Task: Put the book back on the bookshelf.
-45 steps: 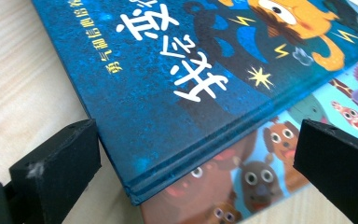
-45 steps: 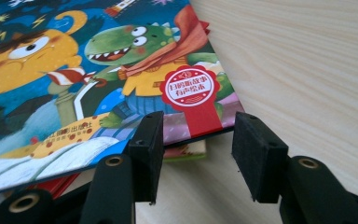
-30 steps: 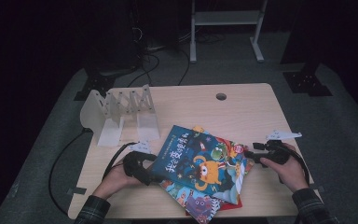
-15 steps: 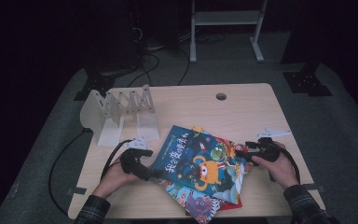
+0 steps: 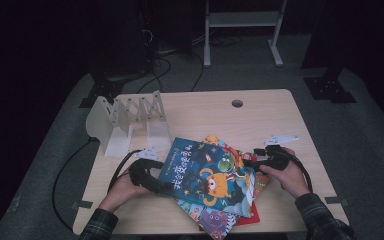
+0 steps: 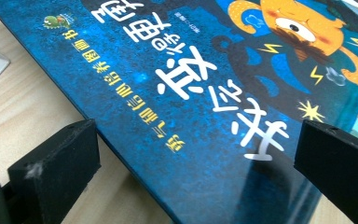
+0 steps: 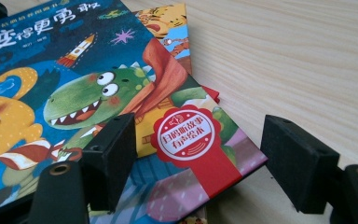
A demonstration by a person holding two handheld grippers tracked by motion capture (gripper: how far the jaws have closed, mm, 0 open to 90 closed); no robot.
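Note:
A blue picture book point(image 5: 207, 177) with an orange monster and a green dinosaur tops a loose stack at the table's front. My left gripper point(image 5: 166, 188) is at its left corner and stands open. In the left gripper view the blue cover point(image 6: 191, 93) runs between the jaws point(image 6: 196, 177), one over the wood and one over the book. My right gripper point(image 5: 249, 162) is at the stack's right corner. Its jaws point(image 7: 205, 163) have just been opening and stand open around the corner with the round red sticker point(image 7: 186, 133), not pressing it.
A white slotted book rack point(image 5: 130, 120) stands at the table's back left. Other books point(image 5: 215, 217) stick out under the blue one toward the front edge. A tiger-print book point(image 7: 168, 18) shows behind the top book. Bare wood point(image 5: 260, 120) with a small hole point(image 5: 237, 103) lies beyond.
My right gripper has moved left across the table to the stack's right corner. The left gripper and the books have stayed put.

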